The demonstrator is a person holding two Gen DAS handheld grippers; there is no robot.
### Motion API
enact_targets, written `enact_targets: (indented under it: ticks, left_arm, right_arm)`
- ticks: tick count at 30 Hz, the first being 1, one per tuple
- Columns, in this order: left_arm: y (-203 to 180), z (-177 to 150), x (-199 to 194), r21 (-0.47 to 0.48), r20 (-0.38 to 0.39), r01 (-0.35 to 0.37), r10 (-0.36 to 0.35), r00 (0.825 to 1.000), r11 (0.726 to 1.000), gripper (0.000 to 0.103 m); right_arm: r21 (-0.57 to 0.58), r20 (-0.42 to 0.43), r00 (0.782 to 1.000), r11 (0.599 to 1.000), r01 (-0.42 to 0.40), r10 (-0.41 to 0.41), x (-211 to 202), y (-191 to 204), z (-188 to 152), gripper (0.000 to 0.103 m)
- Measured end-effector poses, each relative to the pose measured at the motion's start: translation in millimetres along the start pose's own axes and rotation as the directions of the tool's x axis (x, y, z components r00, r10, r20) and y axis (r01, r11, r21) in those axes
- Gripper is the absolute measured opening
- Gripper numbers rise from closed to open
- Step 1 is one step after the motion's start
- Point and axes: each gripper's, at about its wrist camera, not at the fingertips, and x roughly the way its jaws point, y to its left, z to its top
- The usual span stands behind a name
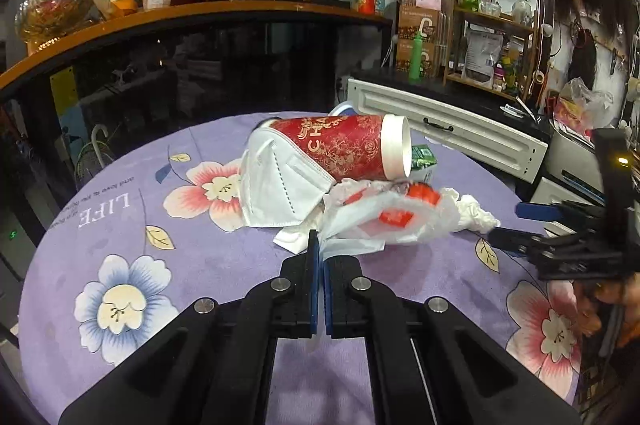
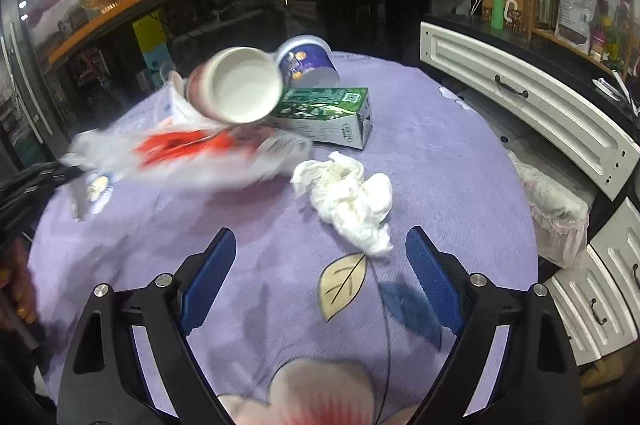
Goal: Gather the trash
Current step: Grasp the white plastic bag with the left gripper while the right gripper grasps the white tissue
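Covering the round counter (image 1: 168, 265) is a lilac cloth printed with flowers; a dark glass cabinet and white drawers (image 2: 520, 97) stand behind. The left tool (image 1: 319, 245) is pinched tight on the white-and-red plastic bag (image 1: 384, 221), beside a red paper cup (image 1: 340, 149) and a mask (image 1: 276, 185). The right tool (image 2: 320, 273) gapes wide, empty, with a crumpled tissue (image 2: 348, 201) just beyond its tips.

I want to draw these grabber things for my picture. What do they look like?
Both the left gripper and the right gripper are matte black plastic, built from chunky hinged bars joined with round silver bolts. Each has two flat fingers lined with blue ridged pads. No sleeves or cables show clearly.
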Motion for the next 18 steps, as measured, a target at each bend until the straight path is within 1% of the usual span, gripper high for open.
enact_targets:
  ticks: [6, 7, 8, 9, 11, 12, 13, 14, 16, 18]
  left_arm:
    - [9.9, 3.8, -25.6, -0.038, 0.045, 0.014, -0.013, 0.999, 0.999, 0.003]
    - [10.5, 4.3, -29.4, -0.039, 0.052, 0.016, -0.014, 0.999, 0.999, 0.003]
    - [10.8, 4.8, -33.7, -0.040, 0.061, 0.016, -0.013, 0.998, 0.999, 0.003]
    - [11.2, 6.7, -39.7, -0.041, 0.075, 0.017, -0.014, 0.997, 0.999, 0.003]
    - [10.6, 8.6, -48.7, -0.038, 0.093, 0.020, -0.016, 0.995, 0.999, 0.003]
    - [9.0, 9.6, -53.0, -0.033, 0.104, 0.017, -0.013, 0.995, 0.999, 0.003]
    - [8.5, 10.1, -55.8, -0.030, 0.110, 0.016, -0.013, 0.994, 0.999, 0.003]
    - [7.4, 11.2, -59.2, -0.028, 0.118, 0.015, -0.012, 0.993, 0.999, 0.003]
    - [5.7, 12.1, -67.0, -0.026, 0.135, 0.019, -0.016, 0.991, 0.999, 0.003]
    - [1.0, 14.7, -74.2, -0.017, 0.152, 0.021, -0.018, 0.988, 1.000, 0.003]
  right_arm:
    - [-0.040, -0.066, 0.998, 0.999, 0.022, -0.024, 32.5, -7.5, 16.3, 0.086]
    - [-0.045, -0.073, 0.997, 0.999, 0.030, -0.034, 35.7, -7.8, 17.7, 0.081]
    - [-0.052, -0.080, 0.996, 0.998, 0.039, -0.043, 38.8, -7.8, 18.8, 0.072]
    - [-0.062, -0.096, 0.994, 0.997, 0.042, -0.048, 44.0, -7.4, 20.5, 0.067]
    - [-0.068, -0.118, 0.991, 0.996, 0.051, -0.058, 49.7, -7.1, 20.9, 0.048]
    - [-0.072, -0.115, 0.990, 0.995, 0.069, -0.077, 50.3, -7.0, 20.1, 0.044]
    - [-0.074, -0.110, 0.990, 0.994, 0.083, -0.091, 49.5, -8.0, 20.0, 0.036]
    - [-0.067, -0.104, 0.991, 0.995, 0.079, -0.086, 47.4, -9.4, 19.7, 0.030]
    - [-0.032, -0.082, 0.995, 0.998, 0.052, -0.055, 37.6, -13.2, 16.8, 0.022]
    - [-0.012, -0.061, 0.997, 0.999, 0.038, -0.039, 25.7, -15.7, 13.8, 0.020]
